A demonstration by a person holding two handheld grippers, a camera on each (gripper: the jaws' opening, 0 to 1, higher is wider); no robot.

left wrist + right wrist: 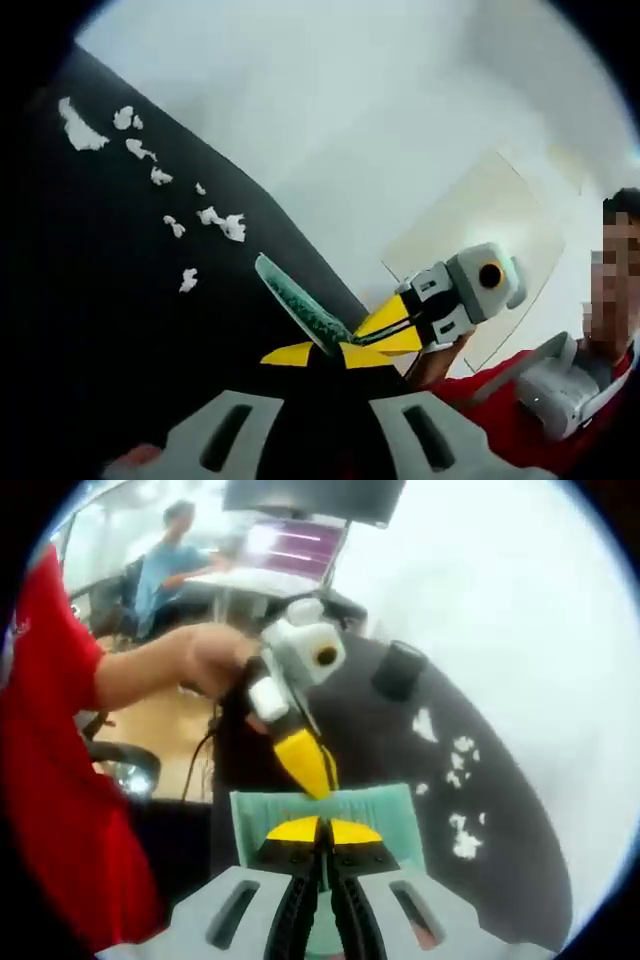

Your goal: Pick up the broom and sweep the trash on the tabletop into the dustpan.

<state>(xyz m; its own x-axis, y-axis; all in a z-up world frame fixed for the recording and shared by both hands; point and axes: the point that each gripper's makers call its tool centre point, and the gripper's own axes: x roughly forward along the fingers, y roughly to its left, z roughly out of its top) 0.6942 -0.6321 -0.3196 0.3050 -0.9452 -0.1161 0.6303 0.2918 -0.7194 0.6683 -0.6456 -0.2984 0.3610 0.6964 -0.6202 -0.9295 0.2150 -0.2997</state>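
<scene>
The right gripper [322,832] is squeezed tight on the near edge of a flat teal-green ribbed plastic piece [380,815]. I cannot tell if this piece is the broom or the dustpan. The left gripper [315,775], held by a hand [215,655], looks pinched on the far edge of the same piece. In the left gripper view, the left gripper [325,352] and the right gripper [368,336] meet at one end of the green piece [300,305]. The piece stands on its thin edge over the black flat tabletop [100,300].

The small white torn scraps of trash [215,217] lie in a loose line, to the left of the piece and farther away. They are well apart from it.

I think the step now is getting a good hold. One gripper should keep the piece firm while the other lets go. Then the piece should tip down flat to the table before any push.

The table edge runs just to the right of the scraps in the left gripper view. So sweep away from that edge, or bits may fall off. A small dark box [400,670] sits at the far end of the table. The black top near the piece gives room to move.
</scene>
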